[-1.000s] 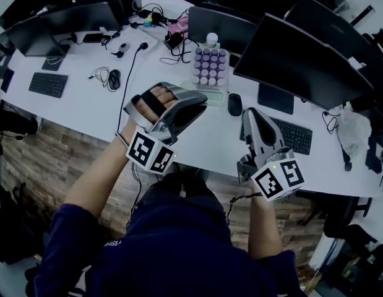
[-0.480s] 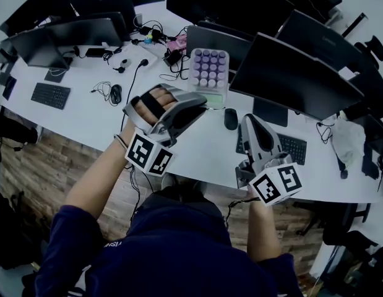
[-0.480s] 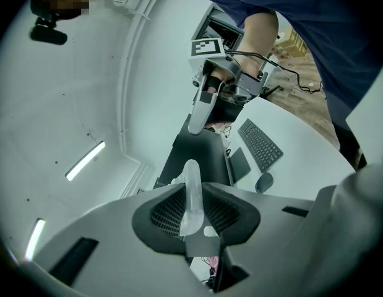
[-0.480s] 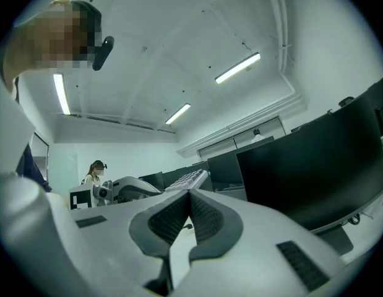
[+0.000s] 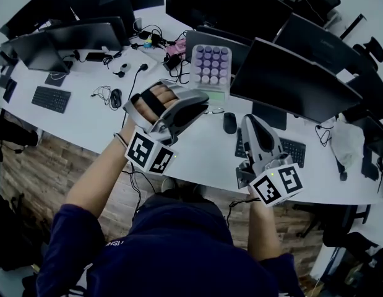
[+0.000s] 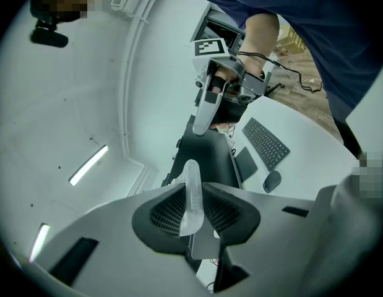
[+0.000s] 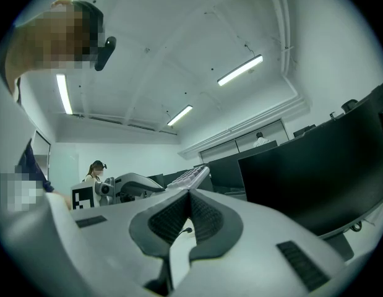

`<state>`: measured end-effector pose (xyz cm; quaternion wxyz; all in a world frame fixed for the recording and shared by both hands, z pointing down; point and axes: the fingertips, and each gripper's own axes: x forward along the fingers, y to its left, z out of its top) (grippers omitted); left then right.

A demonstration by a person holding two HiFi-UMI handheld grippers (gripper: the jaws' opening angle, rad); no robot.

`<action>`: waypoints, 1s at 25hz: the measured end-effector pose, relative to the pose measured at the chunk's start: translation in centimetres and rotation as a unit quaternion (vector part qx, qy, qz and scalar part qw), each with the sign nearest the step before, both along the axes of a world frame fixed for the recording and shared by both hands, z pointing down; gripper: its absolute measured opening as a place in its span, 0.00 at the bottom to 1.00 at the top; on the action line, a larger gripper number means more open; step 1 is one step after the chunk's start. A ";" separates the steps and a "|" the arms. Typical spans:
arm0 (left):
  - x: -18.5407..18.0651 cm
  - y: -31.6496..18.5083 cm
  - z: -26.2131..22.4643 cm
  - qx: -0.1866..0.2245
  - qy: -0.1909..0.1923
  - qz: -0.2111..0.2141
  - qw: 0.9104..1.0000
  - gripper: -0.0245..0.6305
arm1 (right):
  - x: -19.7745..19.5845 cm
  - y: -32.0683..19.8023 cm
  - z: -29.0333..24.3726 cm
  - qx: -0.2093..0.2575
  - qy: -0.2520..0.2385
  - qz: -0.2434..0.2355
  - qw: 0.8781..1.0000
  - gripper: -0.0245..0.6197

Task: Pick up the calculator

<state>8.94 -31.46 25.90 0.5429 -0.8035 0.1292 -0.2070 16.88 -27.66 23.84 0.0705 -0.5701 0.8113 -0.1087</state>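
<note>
Both tongs: left tongs [image 5: 205, 96] are clamped narrow on the bottom edge of the calculator [image 5: 210, 67], and the left gripper view shows its thin pale edge [image 6: 191, 187] pinched between the pads. Right tongs [image 5: 249, 121] have their jaws together with nothing in them, held level off to the side. The calculator, purple keys facing up, is held in the air, clear of the white desk [image 5: 86, 113] and in front of the monitors [image 5: 290, 73]. A mouse [image 5: 229, 122] and a keyboard [image 5: 291, 147] sit on the desk below. Judgement: grasp and lift look done, and the pick is basically complete. All that's left is keeping the grip steady.
</note>
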 end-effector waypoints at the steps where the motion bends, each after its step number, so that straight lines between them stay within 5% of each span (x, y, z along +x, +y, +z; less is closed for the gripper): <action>1: 0.1 0.0 -0.1 0.001 0.000 0.001 1.000 0.19 | 0.1 0.0 0.0 0.001 0.000 0.000 1.000 0.05; 25: 1.6 0.0 0.6 0.001 -0.013 0.007 1.000 0.19 | 1.6 -0.1 0.4 0.002 -0.002 0.003 1.000 0.04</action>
